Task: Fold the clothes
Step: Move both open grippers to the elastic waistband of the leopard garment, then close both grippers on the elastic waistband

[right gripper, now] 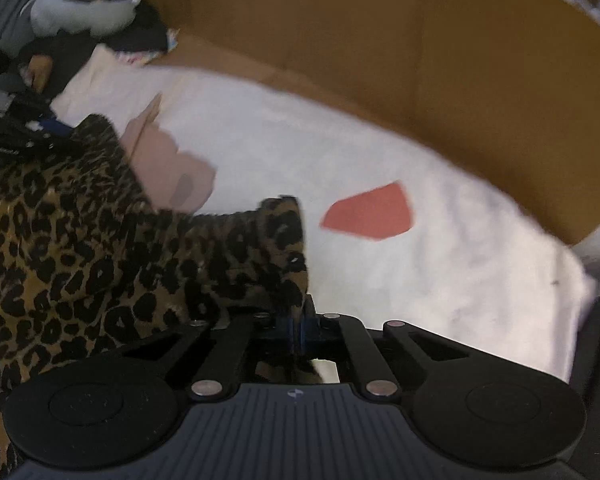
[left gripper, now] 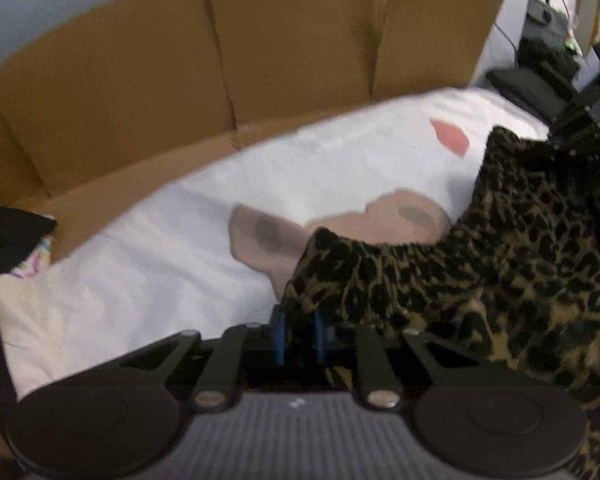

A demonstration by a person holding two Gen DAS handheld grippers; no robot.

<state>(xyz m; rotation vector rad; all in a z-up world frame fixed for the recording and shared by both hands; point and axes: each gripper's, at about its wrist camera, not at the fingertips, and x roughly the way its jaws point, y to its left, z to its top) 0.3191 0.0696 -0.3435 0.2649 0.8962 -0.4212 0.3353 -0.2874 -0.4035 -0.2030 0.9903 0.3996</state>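
Observation:
A leopard-print garment (left gripper: 480, 264) hangs stretched between both grippers above a white bedsheet (left gripper: 172, 240). My left gripper (left gripper: 300, 336) is shut on one corner of its elastic edge, the cloth pinched between the blue pads (left gripper: 278, 340). In the right wrist view the same leopard-print garment (right gripper: 100, 260) runs off to the left, and my right gripper (right gripper: 298, 328) is shut on its other corner. The right gripper (left gripper: 580, 148) also shows at the far right of the left wrist view, and the left gripper (right gripper: 28, 136) at the left edge of the right wrist view.
The white bedsheet (right gripper: 400, 280) has a pink animal print (left gripper: 268, 236) and a red patch (right gripper: 370, 214). A brown cardboard wall (left gripper: 220, 60) stands behind the bed. Dark clothes and a grey pillow (right gripper: 84, 8) lie at the far left.

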